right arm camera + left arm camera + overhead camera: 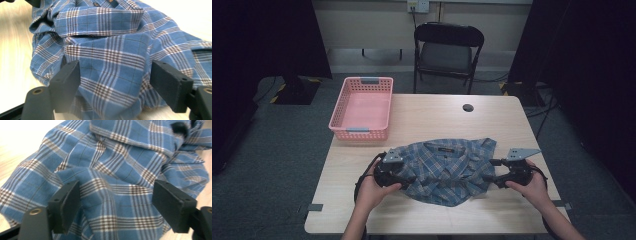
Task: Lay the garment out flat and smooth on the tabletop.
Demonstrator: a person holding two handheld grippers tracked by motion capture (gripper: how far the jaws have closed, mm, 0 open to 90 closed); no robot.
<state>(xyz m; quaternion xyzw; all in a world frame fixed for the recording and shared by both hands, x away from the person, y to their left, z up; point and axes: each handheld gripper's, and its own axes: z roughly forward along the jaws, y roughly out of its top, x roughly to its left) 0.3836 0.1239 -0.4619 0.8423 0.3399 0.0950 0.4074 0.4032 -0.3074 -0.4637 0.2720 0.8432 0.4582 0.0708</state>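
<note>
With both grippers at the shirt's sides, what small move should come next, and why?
Probably close both grippers on the cloth. The left gripper and right gripper each straddle a bunched fold of the plaid shirt, jaws apart, not yet pinching; the shirt lies crumpled on the table.

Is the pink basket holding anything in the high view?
No. The pink basket sits bare at the table's far left corner, while the plaid shirt lies crumpled apart from it at the near edge.
</note>
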